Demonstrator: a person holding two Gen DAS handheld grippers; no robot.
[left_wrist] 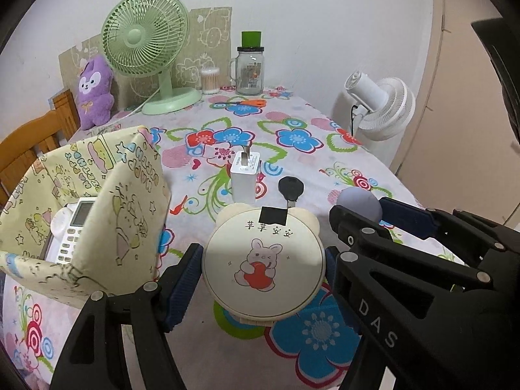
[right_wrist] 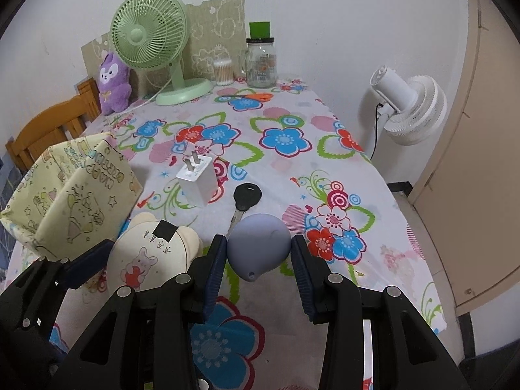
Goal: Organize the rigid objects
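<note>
My left gripper (left_wrist: 261,269) is shut on a round cream compact with a rabbit picture (left_wrist: 263,260), its blue pads touching both sides; the compact also shows in the right wrist view (right_wrist: 148,258). My right gripper (right_wrist: 258,253) straddles a lavender teardrop-shaped object (right_wrist: 258,247) on the tablecloth, the left pad touching it, a small gap at the right pad. That object shows in the left wrist view (left_wrist: 359,203). A black-headed key (right_wrist: 245,200) and a white charger plug (right_wrist: 196,178) lie just beyond. A yellow patterned box (left_wrist: 97,214) at left holds a white remote (left_wrist: 73,230).
At the table's far end stand a green desk fan (left_wrist: 146,42), a purple plush (left_wrist: 94,94), a cotton swab tub (left_wrist: 210,79), a glass jar with green lid (left_wrist: 249,68) and orange scissors (left_wrist: 242,101). A white floor fan (right_wrist: 406,110) stands right of the table. A wooden chair (left_wrist: 29,143) is at left.
</note>
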